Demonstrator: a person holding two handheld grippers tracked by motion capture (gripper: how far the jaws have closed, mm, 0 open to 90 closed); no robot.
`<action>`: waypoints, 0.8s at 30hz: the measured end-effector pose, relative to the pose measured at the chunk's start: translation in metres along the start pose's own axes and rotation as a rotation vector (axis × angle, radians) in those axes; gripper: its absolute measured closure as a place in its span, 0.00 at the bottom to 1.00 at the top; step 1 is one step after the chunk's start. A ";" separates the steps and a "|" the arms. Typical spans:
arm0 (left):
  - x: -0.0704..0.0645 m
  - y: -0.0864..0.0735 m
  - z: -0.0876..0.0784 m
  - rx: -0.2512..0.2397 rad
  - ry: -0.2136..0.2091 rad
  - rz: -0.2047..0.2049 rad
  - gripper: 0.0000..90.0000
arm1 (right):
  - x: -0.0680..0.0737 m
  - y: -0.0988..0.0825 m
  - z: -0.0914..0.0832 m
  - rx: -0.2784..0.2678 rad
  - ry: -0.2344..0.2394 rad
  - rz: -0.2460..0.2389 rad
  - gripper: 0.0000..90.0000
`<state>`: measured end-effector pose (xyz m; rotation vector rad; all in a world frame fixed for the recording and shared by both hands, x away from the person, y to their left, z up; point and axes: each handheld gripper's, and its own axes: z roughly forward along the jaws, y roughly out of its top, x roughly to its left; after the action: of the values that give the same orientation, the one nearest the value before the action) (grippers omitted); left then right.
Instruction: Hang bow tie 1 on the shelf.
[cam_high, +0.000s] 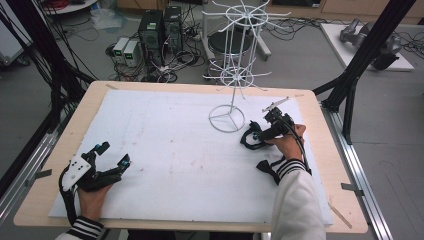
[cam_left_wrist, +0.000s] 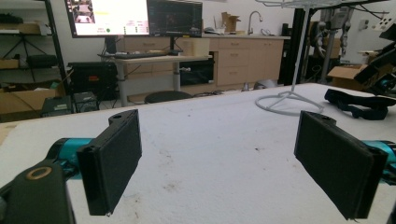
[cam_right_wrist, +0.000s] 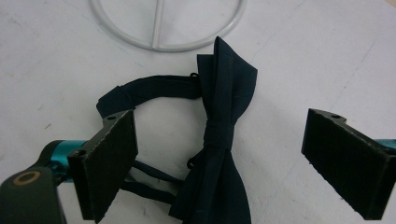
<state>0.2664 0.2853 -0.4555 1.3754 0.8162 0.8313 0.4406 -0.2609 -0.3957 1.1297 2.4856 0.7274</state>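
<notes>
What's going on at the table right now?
A person holds a tool in each hand. The right tool is open over a dark bow tie lying on the white mat, near the base of a white wire rack. The left tool rests open at the mat's near left.

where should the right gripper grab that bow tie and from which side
Probably at the knot, the narrow waist of the bow tie. It lies flat on the white table cover, wings fanning out either end, so come straight down from above. The right gripper is open, its jaws already standing either side of it.
</notes>
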 end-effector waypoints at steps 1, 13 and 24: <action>0.000 0.000 0.000 -0.001 0.000 0.000 0.17 | 0.000 0.000 0.002 0.006 0.013 0.005 0.15; 0.000 0.000 0.000 0.000 0.000 0.000 0.17 | 0.000 -0.001 0.013 0.056 0.014 0.024 0.30; 0.000 0.000 0.000 -0.001 0.000 -0.001 0.17 | 0.002 0.000 0.019 0.085 0.006 0.022 0.45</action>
<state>0.2664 0.2854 -0.4556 1.3745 0.8162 0.8309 0.4486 -0.2526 -0.4116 1.1878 2.5346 0.6367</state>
